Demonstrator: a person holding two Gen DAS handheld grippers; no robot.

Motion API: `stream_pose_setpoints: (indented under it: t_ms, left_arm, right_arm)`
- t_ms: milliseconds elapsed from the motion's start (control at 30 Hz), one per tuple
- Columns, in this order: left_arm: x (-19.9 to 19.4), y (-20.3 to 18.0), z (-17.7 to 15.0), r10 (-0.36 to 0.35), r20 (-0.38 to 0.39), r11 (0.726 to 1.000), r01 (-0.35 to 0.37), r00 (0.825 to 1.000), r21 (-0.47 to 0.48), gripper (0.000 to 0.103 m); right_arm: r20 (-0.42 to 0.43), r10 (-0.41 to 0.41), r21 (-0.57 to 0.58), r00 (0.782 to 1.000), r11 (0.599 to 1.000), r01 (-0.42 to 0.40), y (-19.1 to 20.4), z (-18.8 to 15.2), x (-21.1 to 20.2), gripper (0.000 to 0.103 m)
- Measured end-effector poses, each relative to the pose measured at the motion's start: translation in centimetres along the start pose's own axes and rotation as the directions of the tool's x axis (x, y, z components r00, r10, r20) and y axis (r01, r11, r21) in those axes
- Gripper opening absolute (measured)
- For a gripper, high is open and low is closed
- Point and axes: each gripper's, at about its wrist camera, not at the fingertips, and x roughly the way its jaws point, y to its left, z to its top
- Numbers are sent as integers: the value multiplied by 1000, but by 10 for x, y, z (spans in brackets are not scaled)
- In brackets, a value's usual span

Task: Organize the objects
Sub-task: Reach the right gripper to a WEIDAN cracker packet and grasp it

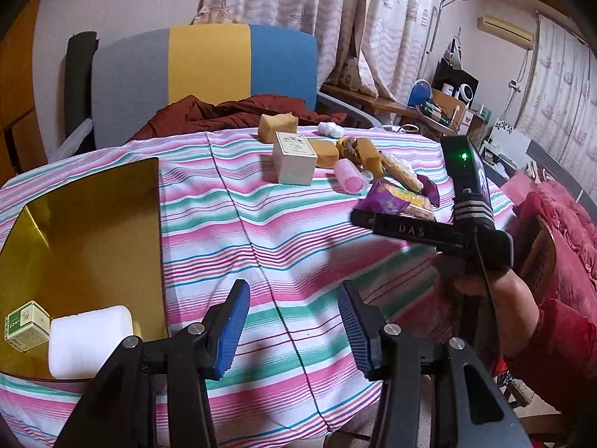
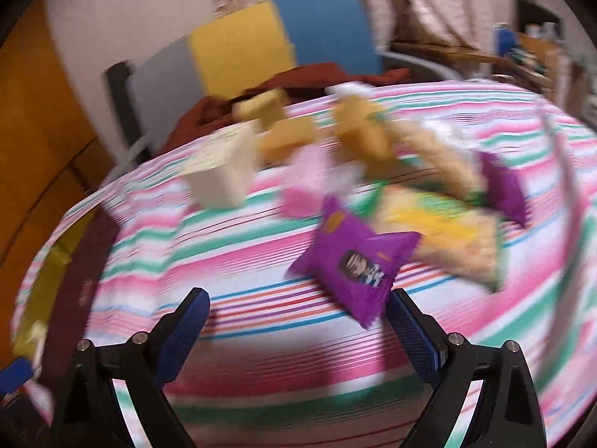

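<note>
My left gripper hangs open over the striped tablecloth, nothing between its blue pads. To its left, a gold tray holds a white block and a small green-and-white box. Farther back lie a cream box, a tan sponge, a pink bottle and snack packets. The right wrist view is blurred. My right gripper is wide open and empty. A purple snack packet lies just ahead of it, with one corner near the right fingertip.
A chair with a grey, yellow and blue back stands behind the table, a dark red cloth on its seat. A hand in a red sleeve holds the right gripper at the table's right edge. A red bed lies beyond.
</note>
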Motion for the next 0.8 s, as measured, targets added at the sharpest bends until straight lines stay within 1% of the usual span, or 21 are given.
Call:
stream_pose_setpoints:
  t_ms: [67,100,133,167,233,300,400,500,533,600,667,700,767,800]
  left_arm:
    - [2,-1,-1,-5,-7,1000,5,1000,-2,50]
    - [2,-1,-1,-4,-8,1000,4,1000,-2,50]
    - [3,-1,-1,-4,-9,1000,4,1000,-1,50]
    - [3,-1,-1,-5,-9,1000,5,1000,-2,50]
    - [5,-2,-1,-10,-11,1000,10,1000,-6,50]
    - [7,-2,0,-16,-15,1000,16,1000,-9,50]
    - [8,-5,0,-22,-18,1000,22,1000,-5,50]
    - [9,-10,0,-25,-23,1000,25,999,7,50]
    - [10,-10,0,-25,-25,1000,26,999,10,50]
    - [12,-12,-1,-27,-33,1000,28,999,12,50]
    - [14,-12,-1,-30,-43,1000,30,999,8,50]
    - [15,-12,-1,-31,-46,1000,31,998,4,50]
    - [16,-11,0,-30,-49,1000,30,998,-1,50]
    - [17,-11,1,-31,-51,1000,30,998,-4,50]
  right_arm:
    - [-13,67,-28,998,997,-68,11,-3,-3,96]
    - [-8,85,-36,996,996,-85,12,-4,-6,96]
    - [3,90,-41,996,995,-89,11,-5,-11,96]
    - [25,77,-40,997,996,-76,6,-4,-16,96]
    - [63,29,-31,998,999,-27,-9,-1,-24,96]
    - [90,-61,-36,994,997,64,-30,6,-30,96]
    - [77,-144,-45,987,988,148,-59,20,-25,96]
    - [34,-204,-77,978,975,206,-82,34,-12,96]
    - [17,-207,-89,978,974,208,-87,37,-7,96]
    - [-37,-179,-108,983,979,175,-95,44,6,96]
    - [-68,-150,-120,986,983,142,-98,47,16,96]
    - [-79,-138,-125,987,984,128,-98,46,19,97]
    - [-73,-140,-151,987,980,128,-90,42,20,97]
    - [-74,-125,-167,989,980,111,-85,38,19,94]
